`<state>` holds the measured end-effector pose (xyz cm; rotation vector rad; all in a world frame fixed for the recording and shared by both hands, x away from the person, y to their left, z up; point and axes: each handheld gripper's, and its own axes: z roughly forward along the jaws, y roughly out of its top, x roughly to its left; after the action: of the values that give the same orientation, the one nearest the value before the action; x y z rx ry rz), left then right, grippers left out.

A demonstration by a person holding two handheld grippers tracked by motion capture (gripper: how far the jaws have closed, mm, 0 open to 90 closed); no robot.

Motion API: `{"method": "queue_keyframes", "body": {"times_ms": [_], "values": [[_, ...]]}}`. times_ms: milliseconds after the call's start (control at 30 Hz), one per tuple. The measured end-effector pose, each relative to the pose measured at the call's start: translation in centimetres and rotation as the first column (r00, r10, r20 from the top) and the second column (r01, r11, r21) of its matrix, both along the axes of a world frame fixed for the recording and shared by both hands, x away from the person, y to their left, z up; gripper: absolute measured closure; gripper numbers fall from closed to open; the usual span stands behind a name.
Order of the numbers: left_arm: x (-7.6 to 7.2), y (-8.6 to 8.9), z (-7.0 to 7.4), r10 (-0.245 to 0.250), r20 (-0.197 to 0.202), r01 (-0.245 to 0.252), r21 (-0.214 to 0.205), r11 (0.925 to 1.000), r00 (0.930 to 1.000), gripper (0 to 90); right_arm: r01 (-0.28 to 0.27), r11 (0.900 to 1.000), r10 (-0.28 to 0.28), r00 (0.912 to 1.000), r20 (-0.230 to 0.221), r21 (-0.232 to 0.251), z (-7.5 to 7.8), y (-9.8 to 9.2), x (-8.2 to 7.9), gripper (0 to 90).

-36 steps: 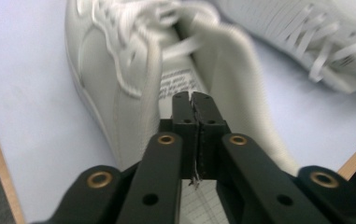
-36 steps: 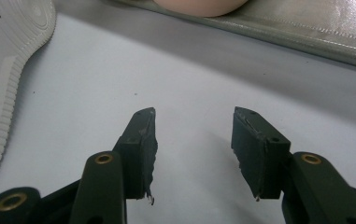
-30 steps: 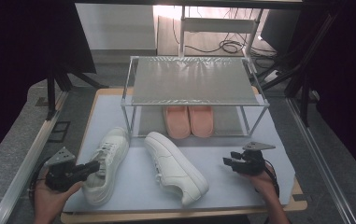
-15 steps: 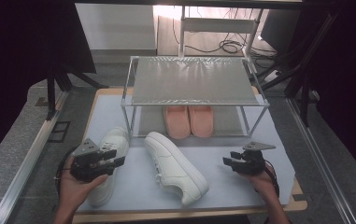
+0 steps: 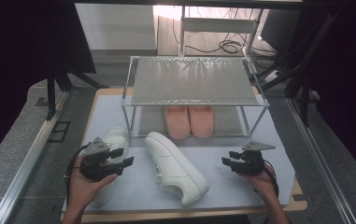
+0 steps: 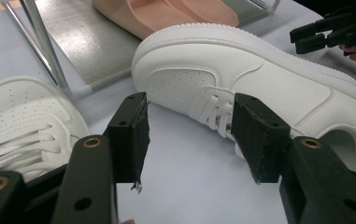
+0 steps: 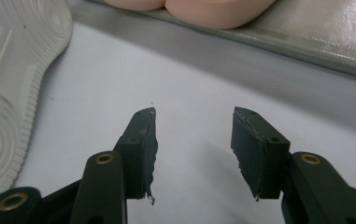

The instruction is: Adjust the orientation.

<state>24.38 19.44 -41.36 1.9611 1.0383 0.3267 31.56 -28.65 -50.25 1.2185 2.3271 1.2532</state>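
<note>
Two white sneakers lie on a pale mat. The left sneaker (image 5: 115, 140) stands upright, partly under my left hand. The middle sneaker (image 5: 175, 168) lies tipped on its side, laces toward the left. My left gripper (image 5: 125, 156) hovers over the left sneaker and points at the middle one. Its jaws have just been opening and hold nothing. In the left gripper view, the open left gripper (image 6: 189, 135) frames the middle sneaker's (image 6: 241, 79) laces. My right gripper (image 5: 227, 157) stands open over bare mat. From the right gripper (image 7: 194, 140), that sneaker's sole (image 7: 7, 93) is at the left.
A metal shelf rack (image 5: 192, 79) stands at the back of the mat, with a pair of pink slippers (image 5: 189, 121) on its lower level. The rack's leg (image 6: 45, 46) rises close by the left sneaker (image 6: 21, 121). Dark floor surrounds the table.
My left gripper has moved right, from the mat's left edge to above the left sneaker, and its jaws have opened. The right gripper and both sneakers have stayed put.
</note>
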Motion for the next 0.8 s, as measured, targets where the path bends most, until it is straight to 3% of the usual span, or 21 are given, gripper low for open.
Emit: {"method": "queue_keyframes", "body": {"times_ms": [467,667,800], "values": [[0.0,-0.3,-0.5,-0.004,0.002,0.004,0.002,1.0000,1.0000,44.5,-0.022,0.9998,0.022,0.9996,0.019,0.000,0.5,0.9,-0.5,51.4],[-0.1,-0.1,-0.4,0.002,0.012,-0.002,-0.003,1.0000,0.9999,42.5,-0.079,0.9967,0.078,0.9959,0.046,0.019,1.8,2.0,-1.4,67.2],[0.0,-0.1,-0.4,0.001,0.014,-0.001,-0.003,1.0000,0.9999,41.9,-0.146,0.9892,0.144,0.9876,0.062,0.015,2.6,3.5,-2.4,78.8]]}}
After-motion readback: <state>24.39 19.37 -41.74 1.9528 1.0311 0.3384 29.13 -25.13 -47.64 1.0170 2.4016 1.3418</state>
